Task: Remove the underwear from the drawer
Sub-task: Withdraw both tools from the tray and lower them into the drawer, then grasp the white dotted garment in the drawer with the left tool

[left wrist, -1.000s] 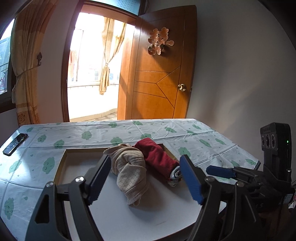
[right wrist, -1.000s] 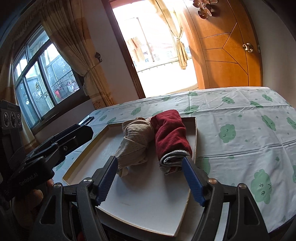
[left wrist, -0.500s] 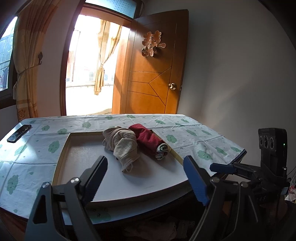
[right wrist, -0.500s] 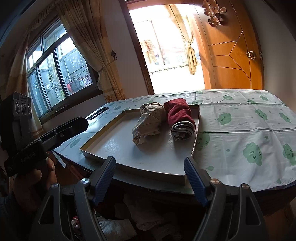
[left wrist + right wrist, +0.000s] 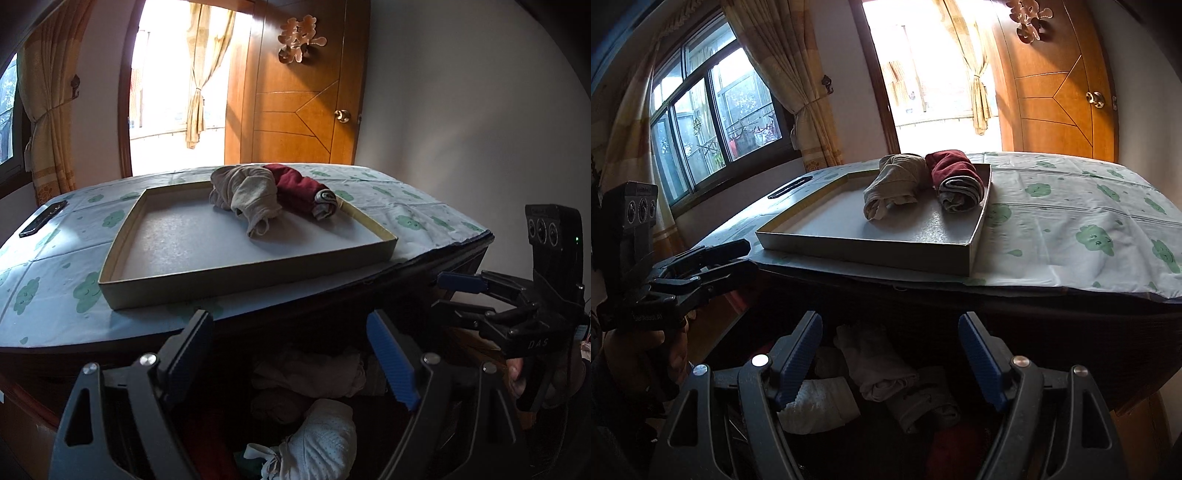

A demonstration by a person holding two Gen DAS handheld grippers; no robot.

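Observation:
The open drawer lies dark below the table edge, full of rolled underwear: a white dotted roll (image 5: 325, 439) and pinkish pieces (image 5: 314, 376) in the left wrist view, a pink roll (image 5: 875, 369) and a white roll (image 5: 816, 406) in the right wrist view. My left gripper (image 5: 291, 358) is open and empty above the drawer. My right gripper (image 5: 890, 354) is open and empty above it too. On the table a shallow cardboard tray (image 5: 240, 273) holds a beige roll (image 5: 247, 195) and a dark red roll (image 5: 303, 192).
The table has a cloth with green cloud prints (image 5: 1089, 236). A black remote (image 5: 42, 218) lies at its far left. The right gripper shows at the right of the left wrist view (image 5: 498, 302). A wooden door (image 5: 303, 99) and window stand behind.
Both grippers have pulled back from over the tray and dropped below the table edge, so the open drawer and its clothes have come into view. Both stay open and empty.

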